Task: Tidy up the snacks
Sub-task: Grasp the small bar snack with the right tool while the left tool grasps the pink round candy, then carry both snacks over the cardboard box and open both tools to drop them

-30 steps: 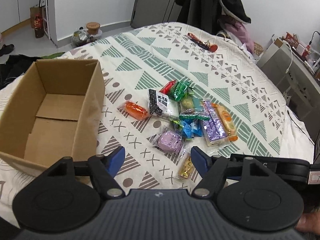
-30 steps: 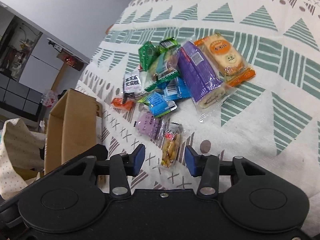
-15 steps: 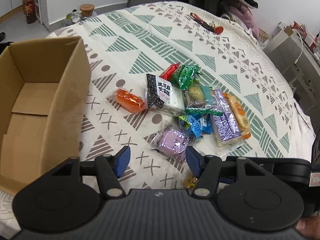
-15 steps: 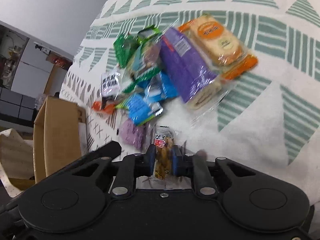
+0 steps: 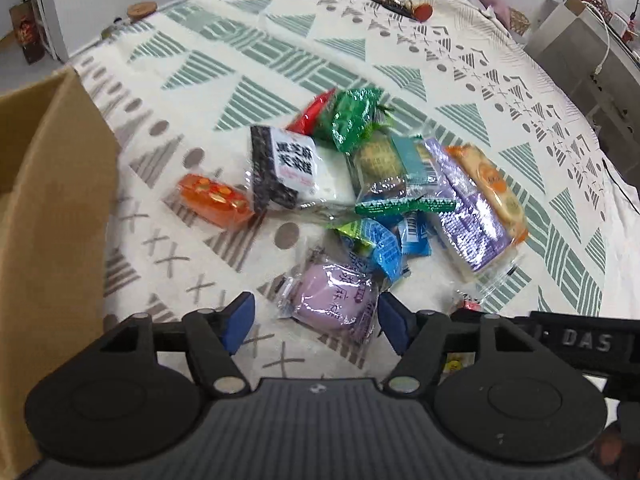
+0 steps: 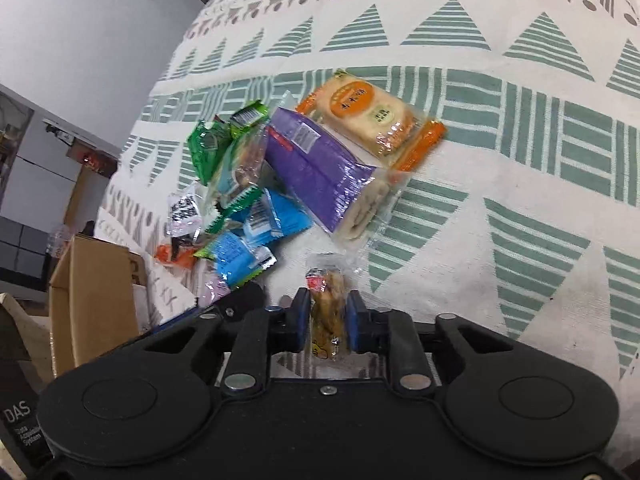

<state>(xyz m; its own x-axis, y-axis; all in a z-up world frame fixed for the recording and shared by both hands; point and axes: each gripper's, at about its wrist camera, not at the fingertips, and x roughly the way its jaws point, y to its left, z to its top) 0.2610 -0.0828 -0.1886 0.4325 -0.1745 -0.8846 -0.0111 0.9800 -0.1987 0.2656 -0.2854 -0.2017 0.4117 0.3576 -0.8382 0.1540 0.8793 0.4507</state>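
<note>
the open left claw (image 5: pixel 312 322) has the purple snack (image 5: pixel 336 300) between its pads, long side toward 2 o'clock, while the right claw (image 6: pixel 328 318) grips a thin snack (image 6: pixel 326 308).

Glossy plastic snack wrappers (image 5: pixel 468 204) lie on matt woven cloth (image 5: pixel 248 52) beside a plain cardboard box (image 5: pixel 48 208).

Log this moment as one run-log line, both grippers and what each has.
left gripper: open, straddling purple snack pack | right gripper: shut on small yellow snack packet | cardboard box: none placed in view
</note>
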